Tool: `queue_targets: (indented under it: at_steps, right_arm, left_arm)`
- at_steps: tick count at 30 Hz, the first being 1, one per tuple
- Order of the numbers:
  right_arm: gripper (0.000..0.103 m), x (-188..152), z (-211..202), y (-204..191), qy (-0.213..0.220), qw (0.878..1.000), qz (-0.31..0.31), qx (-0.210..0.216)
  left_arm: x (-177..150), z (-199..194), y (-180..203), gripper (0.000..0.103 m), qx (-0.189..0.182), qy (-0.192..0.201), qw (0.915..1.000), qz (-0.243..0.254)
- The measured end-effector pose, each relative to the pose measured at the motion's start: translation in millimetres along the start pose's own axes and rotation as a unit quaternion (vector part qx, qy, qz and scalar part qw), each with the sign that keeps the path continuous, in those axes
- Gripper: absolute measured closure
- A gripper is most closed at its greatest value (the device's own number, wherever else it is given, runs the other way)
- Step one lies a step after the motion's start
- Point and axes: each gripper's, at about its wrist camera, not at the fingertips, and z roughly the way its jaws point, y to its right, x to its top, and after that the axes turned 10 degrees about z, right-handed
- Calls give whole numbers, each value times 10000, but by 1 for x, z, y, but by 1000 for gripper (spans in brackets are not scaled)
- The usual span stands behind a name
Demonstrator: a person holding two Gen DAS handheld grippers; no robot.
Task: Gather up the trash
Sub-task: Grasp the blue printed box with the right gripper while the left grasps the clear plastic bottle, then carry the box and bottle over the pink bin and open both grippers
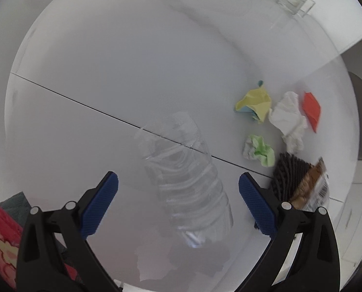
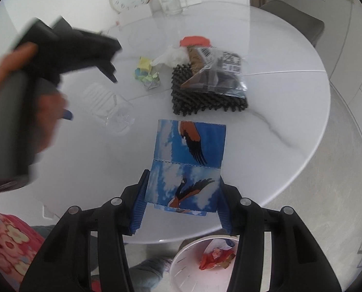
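- Clear, ribbed plastic bottle [image 1: 185,182], crushed and empty, lies on its side on the white round counter [image 1: 108,73]; in the left wrist view it sits directly below the left gripper [image 1: 178,206], between the two blue pads but untouched by either.
- The left gripper's jaws stand wide open, one pad on each side of the bottle with counter showing in both gaps.
- The bottle's long axis runs away from the left gripper, roughly along the gap between the pads, so the jaws straddle its width rather than its length; I judge a plain descent and squeeze would catch it across the ribs.
- The left hand is much the nearer to the bottle; in the right wrist view the bottle [image 2: 110,107] lies well off to the left of the right gripper [image 2: 182,202].
- The right gripper's jaws are closed on a blue folded carton printed with a flying bird and clouds [image 2: 188,165], pads pressed to its two side edges.
- Below that carton, off the counter's edge, a white round bin [image 2: 193,265] holds red and white scraps; the carton likely goes there.
- Beyond the bottle from the left gripper lie more trash: yellow crumpled paper [image 1: 255,103], green crumpled paper [image 1: 260,149], a white crumpled tissue [image 1: 290,119] and a red folded paper [image 1: 312,110].
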Motion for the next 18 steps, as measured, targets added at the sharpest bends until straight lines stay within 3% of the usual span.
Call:
queue_targets:
  at_steps: [6, 8, 10, 14, 18]
  right_arm:
    - [53, -9, -16, 9, 144, 9994, 314, -13]
    - [53, -11, -19, 11, 169, 9990, 408, -12]
    - [53, -13, -22, 12, 202, 9985, 503, -2]
    - [53, -17, -23, 12, 268, 9974, 665, 30]
    - [53, -27, -29, 13, 366, 9956, 866, -5]
  left_arm:
    - [9, 30, 7, 10, 278, -347, 9990, -108]
    - [9, 34, 8, 29, 265, -417, 9988, 2]
    - [10, 38, 9, 33, 187, -507, 9983, 199]
    - [6, 31, 15, 35, 146, -272, 9963, 801]
    - [1, 16, 19, 35, 55, -17, 9861, 1663]
